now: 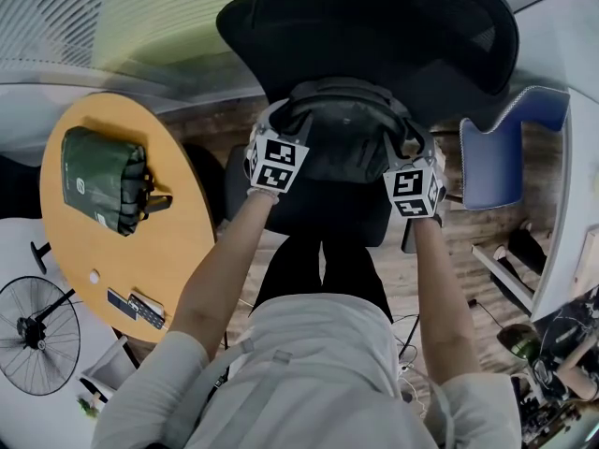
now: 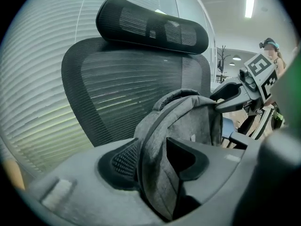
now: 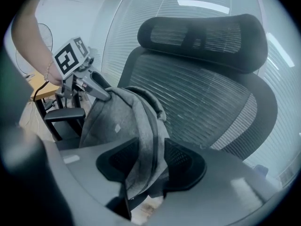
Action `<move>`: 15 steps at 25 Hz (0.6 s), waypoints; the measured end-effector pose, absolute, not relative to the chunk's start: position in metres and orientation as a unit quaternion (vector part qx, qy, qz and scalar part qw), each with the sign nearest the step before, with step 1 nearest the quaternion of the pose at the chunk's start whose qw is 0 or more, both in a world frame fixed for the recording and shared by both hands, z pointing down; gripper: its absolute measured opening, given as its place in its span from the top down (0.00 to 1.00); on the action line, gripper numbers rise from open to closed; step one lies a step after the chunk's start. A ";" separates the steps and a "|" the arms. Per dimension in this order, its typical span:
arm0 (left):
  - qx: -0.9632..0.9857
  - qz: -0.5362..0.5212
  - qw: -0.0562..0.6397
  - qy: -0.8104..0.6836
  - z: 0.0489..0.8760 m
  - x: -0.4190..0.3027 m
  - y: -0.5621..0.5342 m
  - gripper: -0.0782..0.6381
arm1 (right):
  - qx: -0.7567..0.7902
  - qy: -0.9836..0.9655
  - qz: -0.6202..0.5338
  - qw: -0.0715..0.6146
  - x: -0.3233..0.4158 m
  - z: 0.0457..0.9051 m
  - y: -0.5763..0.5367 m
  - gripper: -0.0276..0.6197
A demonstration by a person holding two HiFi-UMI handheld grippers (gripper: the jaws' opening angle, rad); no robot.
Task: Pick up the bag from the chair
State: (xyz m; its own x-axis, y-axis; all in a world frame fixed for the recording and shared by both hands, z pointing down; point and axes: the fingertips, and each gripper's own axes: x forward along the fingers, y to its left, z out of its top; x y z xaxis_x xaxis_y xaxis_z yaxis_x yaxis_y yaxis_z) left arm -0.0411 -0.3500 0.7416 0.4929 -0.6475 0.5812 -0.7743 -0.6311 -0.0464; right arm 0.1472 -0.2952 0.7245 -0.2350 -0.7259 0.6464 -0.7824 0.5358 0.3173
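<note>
The grey bag (image 1: pixel 342 140) stands upright on the seat of the black chair (image 1: pixel 374 26), just in front of its mesh backrest and below the headrest. The person reaches down with both arms, one on each side of the bag.

The left tongs (image 2: pixel 160 163) are spread wide around the bag's left edge. A fold of grey fabric runs down between the jaws, with a dark gap showing beside it at the right-hand pad (image 2: pixel 188 159), so nothing is gripped. The right tongs (image 3: pixel 149 163) are just as wide at the bag's right edge. The fabric and a strap hang loosely between the jaws, clear of the far pad (image 3: pixel 186 161), so this pair holds nothing either. Each gripper view shows the other tongs against the far top corner of the bag.

To the left is a round wooden worktop (image 1: pixel 75 260) with a folded green pouch (image 1: pixel 103 181) lying on it, well apart from the chair. A floor fan (image 1: pixel 33 330) stands at the near left, and a blue chair (image 1: pixel 496 157) is just right of the black one
</note>
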 end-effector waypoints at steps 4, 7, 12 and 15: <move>0.856 0.286 0.110 -0.417 0.746 -0.041 -0.353 0.63 | 0.480 -0.781 0.040 0.398 0.150 0.734 -0.298 0.68; 0.855 0.290 0.112 -0.416 0.750 -0.040 -0.355 0.63 | 0.477 -0.780 0.039 0.402 0.151 0.739 -0.301 0.68; 0.853 0.298 0.109 -0.414 0.755 -0.041 -0.356 0.63 | 0.476 -0.779 0.039 0.406 0.150 0.745 -0.307 0.69; 0.855 0.296 0.108 -0.411 0.754 -0.040 -0.355 0.67 | 0.475 -0.778 0.038 0.409 0.150 0.746 -0.307 0.73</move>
